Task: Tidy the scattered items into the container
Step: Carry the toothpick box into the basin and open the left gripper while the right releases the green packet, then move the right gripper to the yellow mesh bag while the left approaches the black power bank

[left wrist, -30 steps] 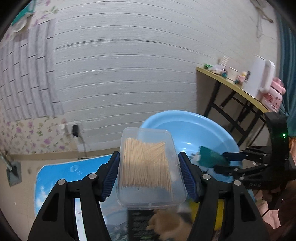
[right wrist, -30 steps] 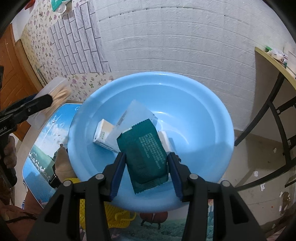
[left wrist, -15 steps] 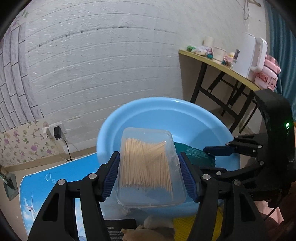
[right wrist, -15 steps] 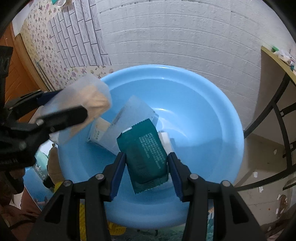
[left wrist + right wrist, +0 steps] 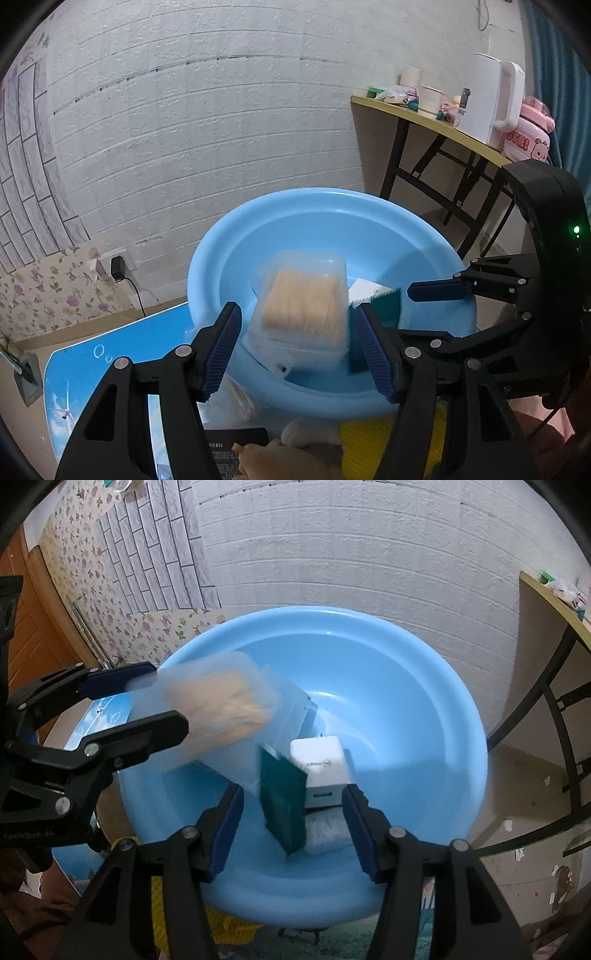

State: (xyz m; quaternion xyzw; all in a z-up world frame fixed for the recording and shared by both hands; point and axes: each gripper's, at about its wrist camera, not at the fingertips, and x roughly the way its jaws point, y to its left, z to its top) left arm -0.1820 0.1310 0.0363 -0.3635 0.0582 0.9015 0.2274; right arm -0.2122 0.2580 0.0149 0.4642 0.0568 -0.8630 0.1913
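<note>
Left wrist view: shows the toothpick box [image 5: 303, 317] smaller and blurred, out beyond the tips of the left gripper [image 5: 295, 314], where half a second ago shows it sharp and clamped between the pads. Catches it tilted over the inside of the blue basin [image 5: 332, 206], with a sliver of gap at the left pad and no clear press on either side. Leaves those fingers [image 5: 221, 347] apart, about as wide as before, with nothing gripped.

Right wrist view: finds the green packet [image 5: 284, 805] turned on edge and smeared, where earlier shows it flat and pinched. Has the fingers [image 5: 229, 830] of the right gripper [image 5: 293, 794] opening, with the packet between them, clear of both pads, low in the basin [image 5: 461, 716] against a white box [image 5: 321, 764].

Only from the right wrist: gives the basin floor, the white box, a flat pale sheet [image 5: 291, 716] and the left gripper [image 5: 166, 698] side-on with the toothpick box [image 5: 218, 709] poking past its tips.

Only from the left wrist: gives the blue printed bench [image 5: 110, 354], a yellow thing [image 5: 365, 435] below the basin rim, the right gripper [image 5: 406, 312] and a white kettle [image 5: 487, 103] on a side table
</note>
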